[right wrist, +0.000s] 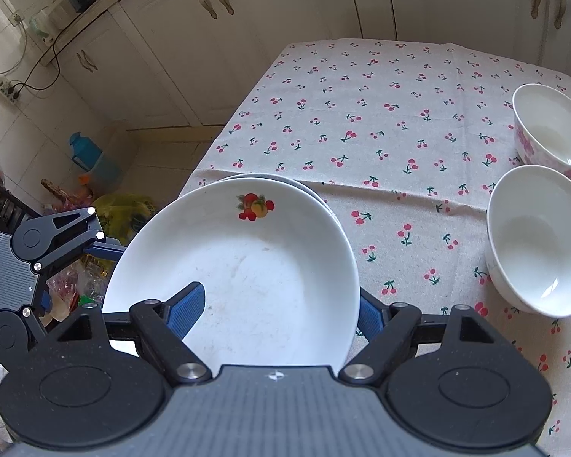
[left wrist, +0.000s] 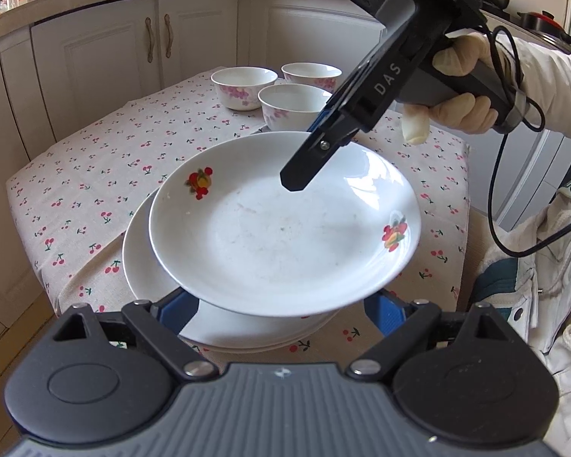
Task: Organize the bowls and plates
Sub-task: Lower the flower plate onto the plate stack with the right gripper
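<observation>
Status: top plate (left wrist: 285,228), white with fruit decals, sits tilted and offset toward 3 o'clock over a stack of plates (left wrist: 141,266) on the table (left wrist: 95,152), which has a cherry-print cloth. Right tongs (right wrist: 278,304) come in at the plate's 1 o'clock rim in the left wrist view, held by a gloved hand (left wrist: 460,87). In the right wrist view one blue pad (right wrist: 184,306) lies over the plate's inner face and the other sits outside the rim at 3 o'clock. The rim is between the jaws, but I cannot tell whether the pads actually press on it. Left tongs (left wrist: 279,310) are at the plate's 6 o'clock edge, jaws spread wide and released. Both pads stand apart on either side under the near rim, with their tips hidden by the plate. Three floral bowls are clustered at 12 o'clock of the plate, well apart from it: far-left bowl (left wrist: 243,87), far-right bowl (left wrist: 310,74) and near bowl (left wrist: 293,106). All are upright, and the near bowl is partly hidden by the right tongs' body. White cabinets (left wrist: 163,45) stand behind the table.
</observation>
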A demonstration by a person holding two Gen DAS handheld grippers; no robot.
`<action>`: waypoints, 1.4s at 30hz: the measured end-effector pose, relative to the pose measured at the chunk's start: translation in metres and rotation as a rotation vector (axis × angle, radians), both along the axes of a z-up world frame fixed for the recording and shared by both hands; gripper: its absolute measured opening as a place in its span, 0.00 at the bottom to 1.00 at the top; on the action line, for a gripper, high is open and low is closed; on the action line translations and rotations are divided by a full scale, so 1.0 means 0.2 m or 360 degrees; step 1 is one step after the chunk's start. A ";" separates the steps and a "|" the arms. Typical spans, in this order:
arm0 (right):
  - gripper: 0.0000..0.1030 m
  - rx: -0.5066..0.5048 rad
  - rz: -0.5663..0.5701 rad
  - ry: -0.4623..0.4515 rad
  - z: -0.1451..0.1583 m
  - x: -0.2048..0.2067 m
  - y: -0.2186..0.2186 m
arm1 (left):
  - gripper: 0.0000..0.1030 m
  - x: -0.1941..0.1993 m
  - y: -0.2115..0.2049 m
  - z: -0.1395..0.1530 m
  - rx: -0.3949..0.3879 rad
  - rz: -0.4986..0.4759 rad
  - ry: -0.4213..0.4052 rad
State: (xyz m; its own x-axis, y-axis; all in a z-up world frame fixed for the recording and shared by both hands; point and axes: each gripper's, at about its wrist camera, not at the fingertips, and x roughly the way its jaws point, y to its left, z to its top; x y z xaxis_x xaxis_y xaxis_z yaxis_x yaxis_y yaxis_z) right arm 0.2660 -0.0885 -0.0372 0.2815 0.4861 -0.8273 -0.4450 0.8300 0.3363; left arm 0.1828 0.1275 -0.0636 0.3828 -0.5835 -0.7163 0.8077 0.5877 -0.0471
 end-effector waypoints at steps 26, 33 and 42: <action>0.84 -0.0007 -0.0046 0.0050 0.00 -0.03 -0.03 | 0.90 0.05 -0.01 -0.05 0.0044 0.0038 0.0065; 0.84 -0.0013 -0.0059 0.0053 0.01 -0.06 -0.03 | 0.93 0.07 -0.02 -0.05 0.0057 0.0033 0.0077; 0.84 -0.0039 -0.0076 0.0056 0.02 -0.08 -0.03 | 0.94 0.09 -0.03 -0.05 0.0091 0.0028 0.0107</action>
